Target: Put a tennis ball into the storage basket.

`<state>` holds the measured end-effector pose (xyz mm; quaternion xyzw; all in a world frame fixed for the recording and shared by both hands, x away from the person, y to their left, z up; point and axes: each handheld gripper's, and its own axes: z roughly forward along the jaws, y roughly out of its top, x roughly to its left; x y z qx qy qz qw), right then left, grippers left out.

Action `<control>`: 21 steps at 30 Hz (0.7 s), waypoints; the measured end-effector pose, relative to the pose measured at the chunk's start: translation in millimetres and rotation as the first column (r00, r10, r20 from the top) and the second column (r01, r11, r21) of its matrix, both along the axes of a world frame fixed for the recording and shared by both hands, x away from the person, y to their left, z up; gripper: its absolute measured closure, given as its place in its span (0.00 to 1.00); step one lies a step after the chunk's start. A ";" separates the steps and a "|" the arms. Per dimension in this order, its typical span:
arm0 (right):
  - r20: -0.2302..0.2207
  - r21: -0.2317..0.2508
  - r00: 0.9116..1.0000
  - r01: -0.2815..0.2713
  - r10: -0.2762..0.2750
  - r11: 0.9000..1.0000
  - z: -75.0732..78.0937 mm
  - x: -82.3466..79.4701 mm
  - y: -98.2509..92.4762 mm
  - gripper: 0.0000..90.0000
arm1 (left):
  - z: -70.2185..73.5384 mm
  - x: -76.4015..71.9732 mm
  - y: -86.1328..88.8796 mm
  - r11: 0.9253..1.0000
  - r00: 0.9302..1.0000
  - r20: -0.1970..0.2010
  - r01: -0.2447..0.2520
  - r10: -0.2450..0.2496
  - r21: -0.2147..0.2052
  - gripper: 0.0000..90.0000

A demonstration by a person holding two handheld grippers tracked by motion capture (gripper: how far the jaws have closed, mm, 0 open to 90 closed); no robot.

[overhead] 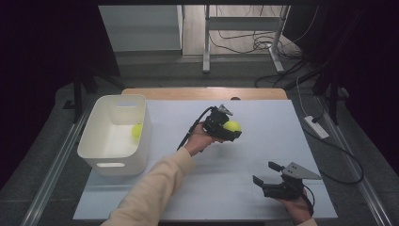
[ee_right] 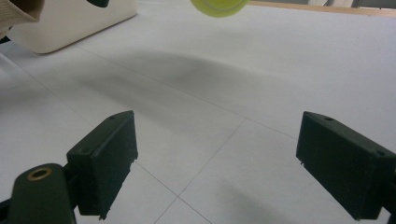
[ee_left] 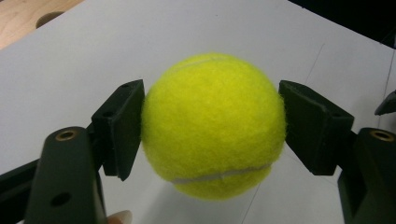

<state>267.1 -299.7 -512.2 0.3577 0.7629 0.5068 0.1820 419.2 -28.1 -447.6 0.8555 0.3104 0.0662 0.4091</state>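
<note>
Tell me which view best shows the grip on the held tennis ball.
The left gripper view: the tennis ball sits close up, both jaws pressing its sides. The high view shows it small in the left gripper; the right gripper view catches its underside at the top edge.

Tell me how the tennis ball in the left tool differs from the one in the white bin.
The held ball is clamped between the left tool pads, above the table; the bin ball lies loose against the white bin wall. The held ball is fully exposed, the bin ball partly hidden. Both are yellow-green.
</note>
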 end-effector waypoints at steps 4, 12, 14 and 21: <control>0.000 -0.003 1.000 -0.003 0.003 1.000 -0.1 -0.2 0.6 0.14 | 3.4 -2.7 5.5 1.000 1.000 0.012 -0.007 0.007 0.000 0.30; 0.002 -0.005 1.000 -0.005 0.005 1.000 0.0 -0.4 0.9 0.14 | 6.9 -6.5 14.5 1.000 1.000 0.010 -0.010 0.010 -0.024 0.30; 0.001 -0.003 1.000 -0.005 0.005 1.000 0.0 -0.6 1.0 0.14 | 7.5 -7.7 15.6 1.000 1.000 0.014 -0.009 0.009 -0.024 0.30; 0.005 -0.004 1.000 -0.004 0.004 1.000 0.0 -0.5 1.0 0.14 | 14.8 -11.2 23.2 0.999 1.000 0.022 -0.016 0.017 -0.044 0.30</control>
